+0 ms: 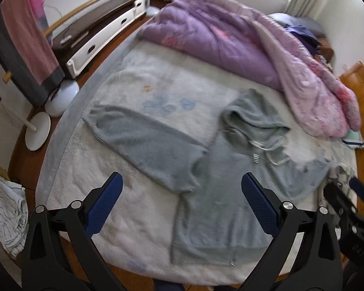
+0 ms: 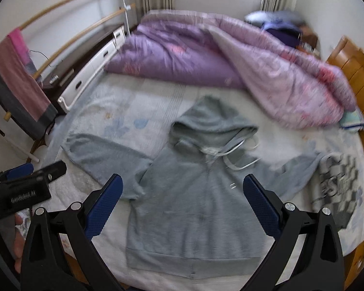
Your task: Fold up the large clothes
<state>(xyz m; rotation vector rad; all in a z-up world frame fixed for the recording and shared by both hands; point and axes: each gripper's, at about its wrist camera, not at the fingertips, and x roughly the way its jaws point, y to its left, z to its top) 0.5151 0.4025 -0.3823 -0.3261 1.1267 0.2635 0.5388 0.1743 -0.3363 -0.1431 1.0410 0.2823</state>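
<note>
While the grey zip hoodie (image 2: 194,208) lies spread face-up across the near half of the bed (image 2: 123,111), no fold shows in it yet: the body is flat with its hem toward the bed's near edge, the hood (image 2: 213,123) sits opened toward the quilt, and the drawstrings (image 2: 240,155) trail loose below it. One sleeve (image 1: 138,138) stretches straight out toward the drawer side of the room, fully extended; the other sleeve (image 2: 293,169) runs toward the headboard side and looks rumpled, its cuff touching or lapping a grey-and-white checked garment (image 2: 337,189) — which of the two lies on top I cannot tell. By my reading the task is at its very start: laying out appears done, while both sleeves, the hood and the body all remain to be folded, and the crumpled sleeve probably wants smoothing first.

Above the hoodie, the left gripper (image 1: 182,201) hangs with its blue pads spread wide and nothing between them, over the junction of body and extended sleeve. Equally wide and empty, the right gripper (image 2: 183,201) is poised over the chest and zip.

Beyond the garment, a purple quilt (image 2: 182,55) is heaped along the far part of the bed, a wooden headboard (image 2: 354,72) flanks one side, and a pink towel (image 1: 29,31) hangs on a rail at the other.
</note>
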